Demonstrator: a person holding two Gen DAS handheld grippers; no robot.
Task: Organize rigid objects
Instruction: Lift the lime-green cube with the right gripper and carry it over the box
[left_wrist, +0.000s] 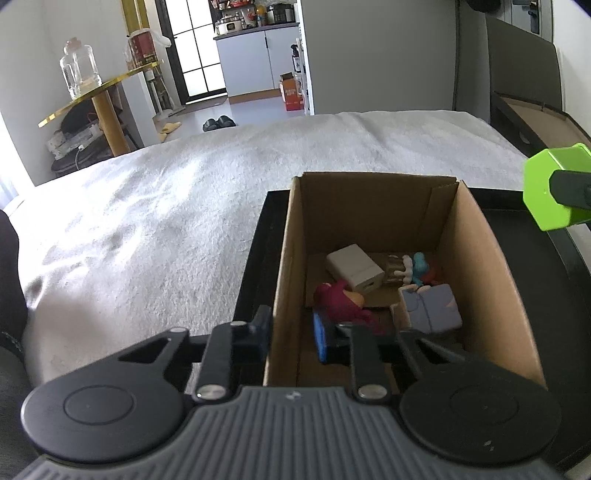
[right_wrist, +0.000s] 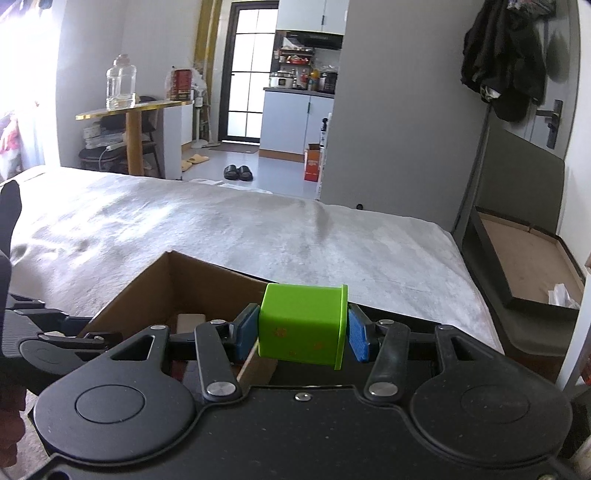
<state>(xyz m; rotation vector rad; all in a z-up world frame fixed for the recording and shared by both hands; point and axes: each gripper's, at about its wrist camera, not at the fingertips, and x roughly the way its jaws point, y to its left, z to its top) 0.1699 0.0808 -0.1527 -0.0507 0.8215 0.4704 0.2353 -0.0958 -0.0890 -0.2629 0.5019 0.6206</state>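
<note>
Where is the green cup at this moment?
The green cup is held in the right claw, just above the right wall of the cardboard box, not yet inside.

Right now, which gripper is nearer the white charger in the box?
Left. The left gripper straddles the near wall of the cardboard box, with the white charger just ahead. The right gripper, holding the green cup, is outside by the box's right side.

A clear glass jar (right_wrist: 120, 82) and a red canister (right_wrist: 182, 84) stand on a gold-edged side table (right_wrist: 133, 107), dark slippers (right_wrist: 238, 172) lie on the floor beyond the grey bedcover (right_wrist: 229, 229), and dark clothing (right_wrist: 504, 62) hangs near the door.
</note>
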